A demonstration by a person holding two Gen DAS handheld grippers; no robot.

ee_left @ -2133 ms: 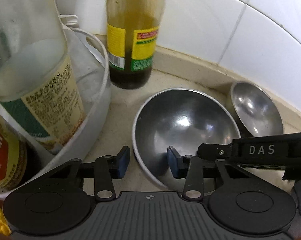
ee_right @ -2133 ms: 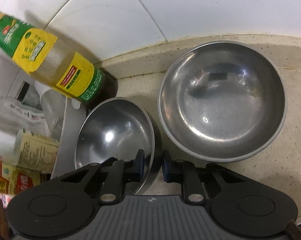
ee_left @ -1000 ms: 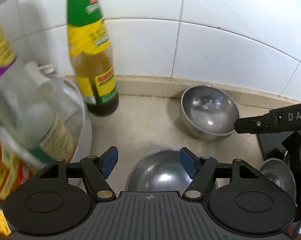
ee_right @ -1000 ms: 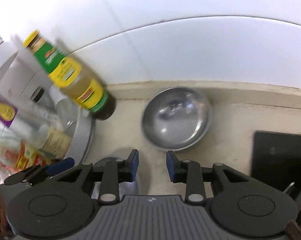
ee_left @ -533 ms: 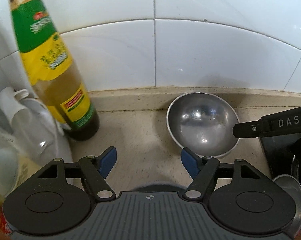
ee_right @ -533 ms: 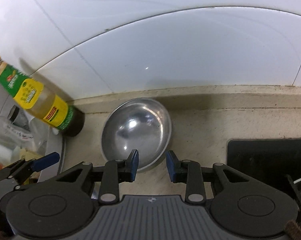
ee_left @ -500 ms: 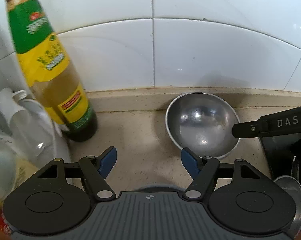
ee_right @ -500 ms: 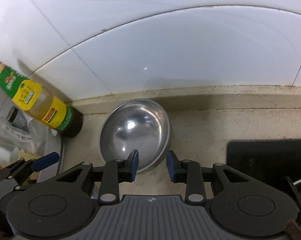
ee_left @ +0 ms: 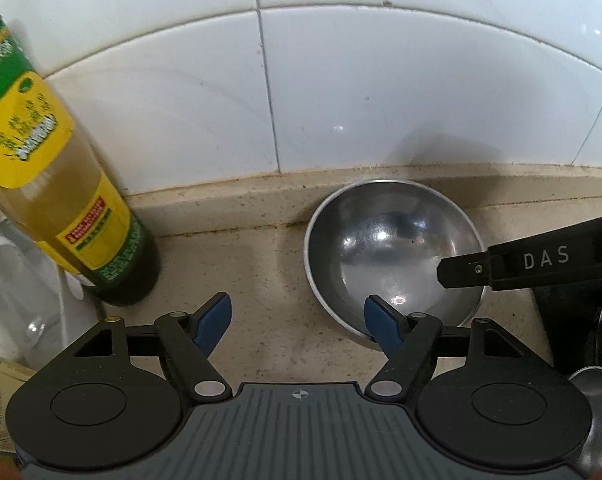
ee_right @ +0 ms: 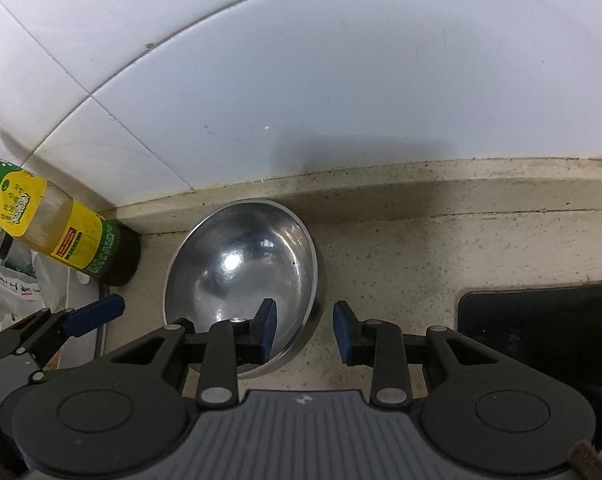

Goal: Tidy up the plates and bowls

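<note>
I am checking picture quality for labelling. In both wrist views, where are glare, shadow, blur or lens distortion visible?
Left wrist view: bright glare spots inside the steel bowl; the tile joints bow from the fisheye lens; the bottle leans and looks slightly soft at the edge.
Right wrist view: one strong highlight in the bowl; a grey shadow on the wall tiles above the counter; corners are dark.

Clear lane: we see bare surface (ee_left: pixel 261 280) between bottle (ee_left: pixel 81 216) and steel bowl (ee_left: pixel 393 256).
Back limit: tiled wall (ee_left: pixel 381 100) just behind bowl.
Right block: black hob (ee_right: pixel 541 320) near bowl.
</note>
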